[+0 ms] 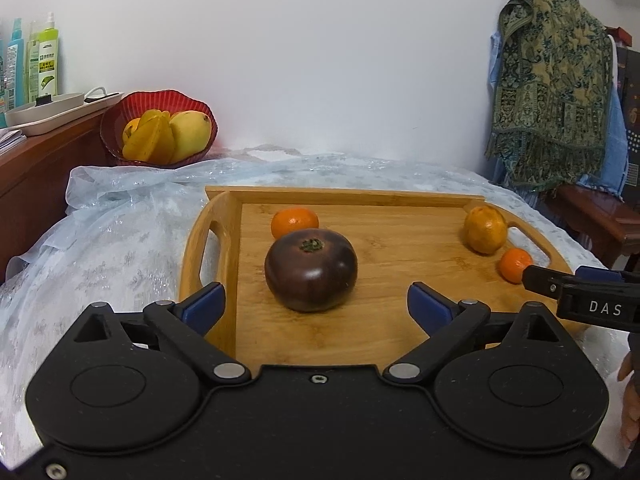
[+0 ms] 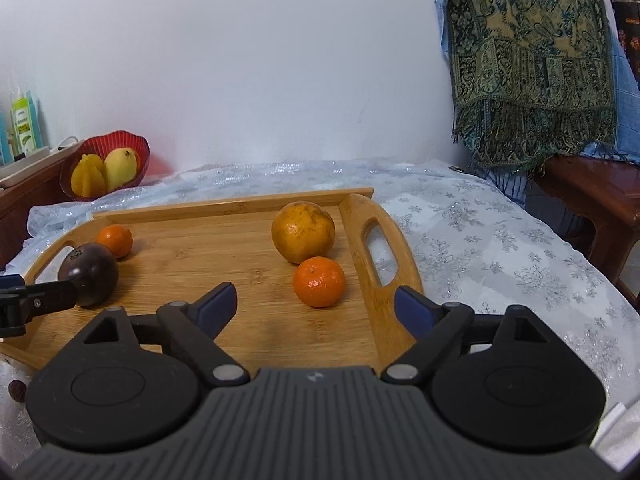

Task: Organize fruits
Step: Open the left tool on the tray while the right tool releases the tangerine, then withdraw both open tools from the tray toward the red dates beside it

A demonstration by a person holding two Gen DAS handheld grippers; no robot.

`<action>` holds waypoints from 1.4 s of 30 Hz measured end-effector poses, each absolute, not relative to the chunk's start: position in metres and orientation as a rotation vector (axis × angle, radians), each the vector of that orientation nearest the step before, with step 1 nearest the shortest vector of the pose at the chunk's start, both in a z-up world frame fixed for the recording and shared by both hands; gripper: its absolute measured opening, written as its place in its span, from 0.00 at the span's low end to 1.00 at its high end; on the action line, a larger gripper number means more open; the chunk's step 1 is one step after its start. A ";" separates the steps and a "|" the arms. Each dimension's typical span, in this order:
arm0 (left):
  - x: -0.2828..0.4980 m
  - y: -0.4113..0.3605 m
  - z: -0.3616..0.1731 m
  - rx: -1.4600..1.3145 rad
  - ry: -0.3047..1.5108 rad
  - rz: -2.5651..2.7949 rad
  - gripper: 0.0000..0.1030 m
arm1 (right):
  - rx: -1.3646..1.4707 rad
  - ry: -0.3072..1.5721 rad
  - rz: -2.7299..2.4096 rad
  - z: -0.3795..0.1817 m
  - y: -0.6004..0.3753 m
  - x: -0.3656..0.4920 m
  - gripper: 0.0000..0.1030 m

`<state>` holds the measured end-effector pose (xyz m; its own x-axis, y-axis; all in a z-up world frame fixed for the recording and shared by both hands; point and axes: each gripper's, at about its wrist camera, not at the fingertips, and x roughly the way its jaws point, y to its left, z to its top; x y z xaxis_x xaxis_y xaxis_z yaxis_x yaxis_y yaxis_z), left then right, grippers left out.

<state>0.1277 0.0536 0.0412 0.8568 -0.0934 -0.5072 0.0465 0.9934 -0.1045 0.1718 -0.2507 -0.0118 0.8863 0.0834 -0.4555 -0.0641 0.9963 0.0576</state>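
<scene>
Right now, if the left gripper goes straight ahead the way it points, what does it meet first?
Most likely the dark purple tomato on the wooden tray. It sits just ahead of the open left gripper, roughly centred between the fingers. Nothing lies between them, though depth is uncertain.

On my wooden tray [image 2: 362, 216] I count four fruits: one dark purple tomato [image 1: 311, 270], two small tangerines [image 2: 319, 282] [image 2: 115, 240], one larger yellow-orange citrus [image 2: 303, 231]. Behind the tray, one red bowl [image 1: 160, 100], holding one mango [image 1: 190, 134] and one star fruit [image 1: 150, 140].
</scene>
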 end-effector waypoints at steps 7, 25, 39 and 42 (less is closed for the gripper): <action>0.106 0.048 0.044 -0.052 0.501 -0.079 0.96 | -0.020 0.409 0.094 -0.016 -0.240 0.145 0.97; 0.059 0.051 0.033 -0.055 0.479 -0.069 0.97 | -0.136 0.338 0.099 -0.027 -0.221 0.110 0.99; 0.042 0.062 0.018 -0.108 0.552 -0.059 0.73 | -0.101 0.402 0.120 -0.036 -0.223 0.100 0.75; 0.042 0.063 0.016 -0.113 0.560 -0.051 0.65 | -0.097 0.412 0.123 -0.037 -0.224 0.099 0.68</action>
